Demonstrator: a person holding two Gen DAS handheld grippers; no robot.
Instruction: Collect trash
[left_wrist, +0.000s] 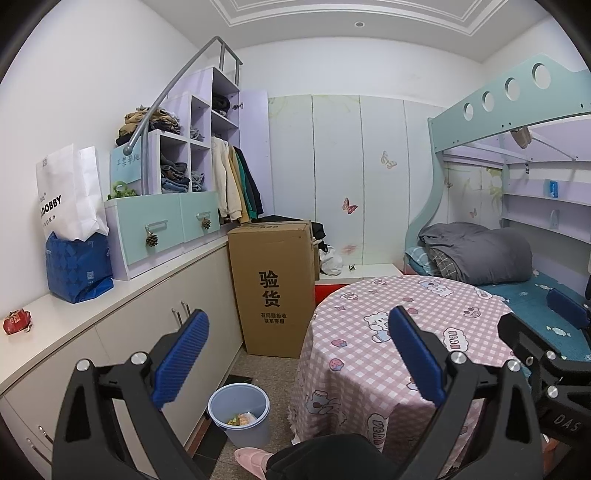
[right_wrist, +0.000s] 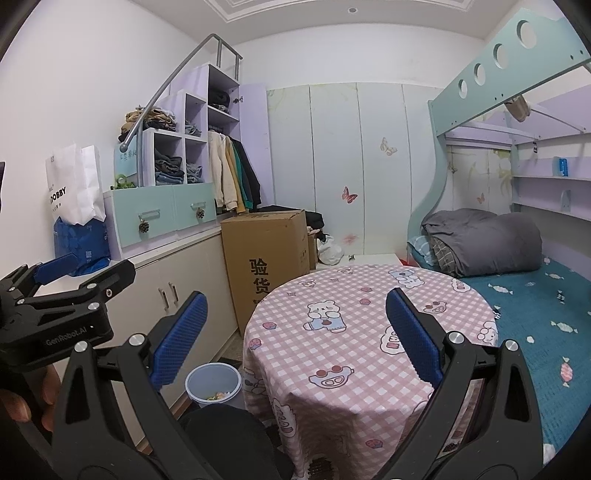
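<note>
Both the left gripper (left_wrist: 297, 354) and the right gripper (right_wrist: 295, 336) are held open and empty above the worktop (left_wrist: 388, 332). The bin (left_wrist: 239, 413) at its left edge could be knocked over if reached carelessly.

White walls and a moulded ceiling with one recessed light (left_wrist: 359, 24). Along the left wall run low cabinets (left_wrist: 155, 332) carrying stepped shelves (left_wrist: 192, 147) (clothes folded inside, jackets hanging beside). A cardboard box (left_wrist: 275, 288) stands on the tiled floor (left_wrist: 258, 369). Pale wardrobe doors (left_wrist: 336, 177) with butterfly stickers fill the far wall; a bunk bed (left_wrist: 517, 236) stands right, beside a round table (left_wrist: 369, 354) in pink check.
</note>
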